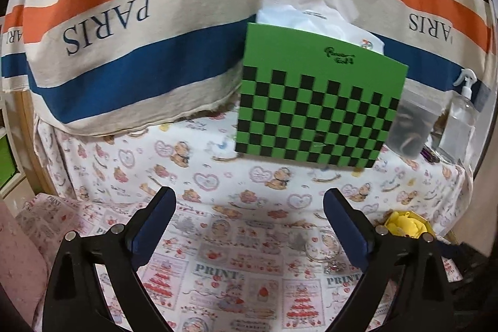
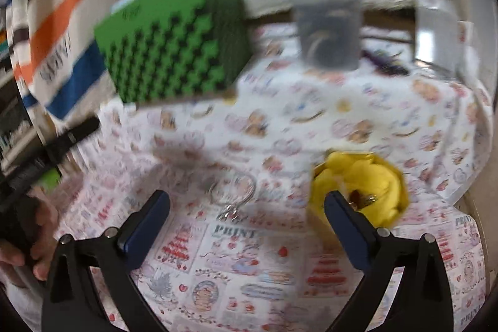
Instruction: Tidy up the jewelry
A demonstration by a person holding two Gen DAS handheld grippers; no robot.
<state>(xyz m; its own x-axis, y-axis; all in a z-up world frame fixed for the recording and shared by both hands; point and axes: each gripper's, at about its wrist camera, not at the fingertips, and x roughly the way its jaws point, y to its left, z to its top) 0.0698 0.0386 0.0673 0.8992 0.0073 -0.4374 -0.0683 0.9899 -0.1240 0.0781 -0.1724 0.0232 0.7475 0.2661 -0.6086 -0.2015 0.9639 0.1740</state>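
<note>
Although little sorting can be judged done, from the left wrist the left gripper (image 1: 249,204) is seen spread and empty over the patterned cloth (image 1: 199,182), a ring-shaped bracelet (image 1: 323,245) lying loose just beside its right finger. From the right wrist, the right gripper (image 2: 247,207) is likewise spread wide and empty; the bracelet (image 2: 232,192) lies between its fingers, outside the yellow box (image 2: 358,192).

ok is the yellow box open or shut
Open. In the right wrist view the yellow box shows yellow lining and a small metallic piece lying inside; no lid covers it.
</note>
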